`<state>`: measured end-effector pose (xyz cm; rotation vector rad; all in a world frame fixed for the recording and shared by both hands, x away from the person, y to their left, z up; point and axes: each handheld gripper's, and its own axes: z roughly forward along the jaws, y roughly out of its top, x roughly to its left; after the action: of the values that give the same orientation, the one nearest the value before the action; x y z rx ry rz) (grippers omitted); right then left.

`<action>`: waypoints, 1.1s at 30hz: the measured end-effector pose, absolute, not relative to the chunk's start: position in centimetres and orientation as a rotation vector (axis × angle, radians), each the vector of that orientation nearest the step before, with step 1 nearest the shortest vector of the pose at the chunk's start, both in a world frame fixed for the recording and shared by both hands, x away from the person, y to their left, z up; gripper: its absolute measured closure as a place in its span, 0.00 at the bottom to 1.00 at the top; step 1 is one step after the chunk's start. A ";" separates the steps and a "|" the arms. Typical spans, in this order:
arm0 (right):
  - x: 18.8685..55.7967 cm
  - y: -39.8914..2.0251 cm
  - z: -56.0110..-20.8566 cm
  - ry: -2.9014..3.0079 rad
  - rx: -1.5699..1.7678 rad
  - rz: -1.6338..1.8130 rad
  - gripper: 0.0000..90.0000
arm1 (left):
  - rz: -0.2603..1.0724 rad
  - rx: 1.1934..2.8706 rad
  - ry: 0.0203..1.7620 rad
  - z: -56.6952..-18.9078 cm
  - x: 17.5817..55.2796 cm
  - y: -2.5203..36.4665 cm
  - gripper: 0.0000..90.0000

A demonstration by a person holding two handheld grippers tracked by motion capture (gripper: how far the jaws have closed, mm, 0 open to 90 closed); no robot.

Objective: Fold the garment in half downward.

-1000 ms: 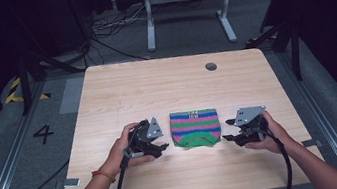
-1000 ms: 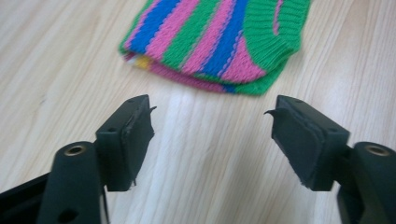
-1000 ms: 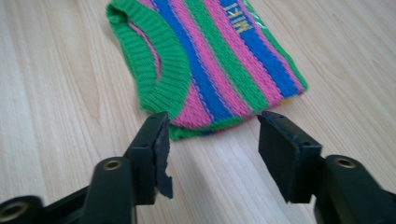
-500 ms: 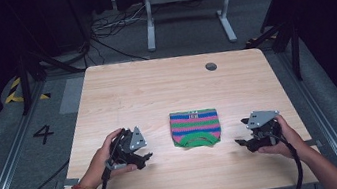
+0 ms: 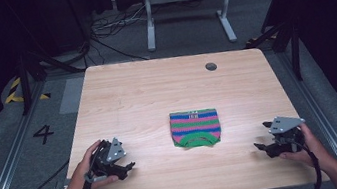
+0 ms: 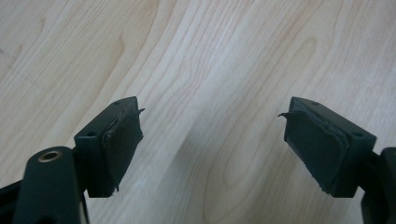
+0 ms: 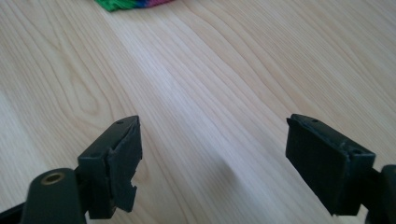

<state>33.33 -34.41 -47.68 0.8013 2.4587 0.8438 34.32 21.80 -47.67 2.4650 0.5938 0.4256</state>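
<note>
Folded striped knit (image 5: 195, 128) lies flat mid-worktop (image 5: 156, 96), between your hands; left gripper (image 5: 126, 167) and right gripper (image 5: 261, 147) both released, empty, well apart from it; looks like rest position; keep jaws wide, clear of the cloth.

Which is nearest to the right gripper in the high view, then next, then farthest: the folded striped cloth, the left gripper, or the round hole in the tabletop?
From the right gripper:
1. Folded striped cloth, just to its left, mid-table.
2. Round hole, up toward the table's far edge.
3. Left gripper, across the near edge at the left.
</note>
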 end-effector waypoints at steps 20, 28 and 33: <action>30.3 -42.3 -50.6 2.372 1.143 1.026 0.17 | 0.313 2.254 0.911 -50.0 32.3 27.5 0.17; 30.3 -42.3 -50.6 2.372 1.144 1.027 0.17 | 0.319 2.253 0.954 -50.1 32.5 27.2 0.10; 30.3 -42.2 -50.6 2.359 1.161 1.020 0.17 | 0.321 2.262 0.989 -50.2 32.7 26.7 0.03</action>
<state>30.32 -42.17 -50.59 1.1613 2.3588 1.0196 32.67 26.72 -50.18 2.2621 0.9888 0.3206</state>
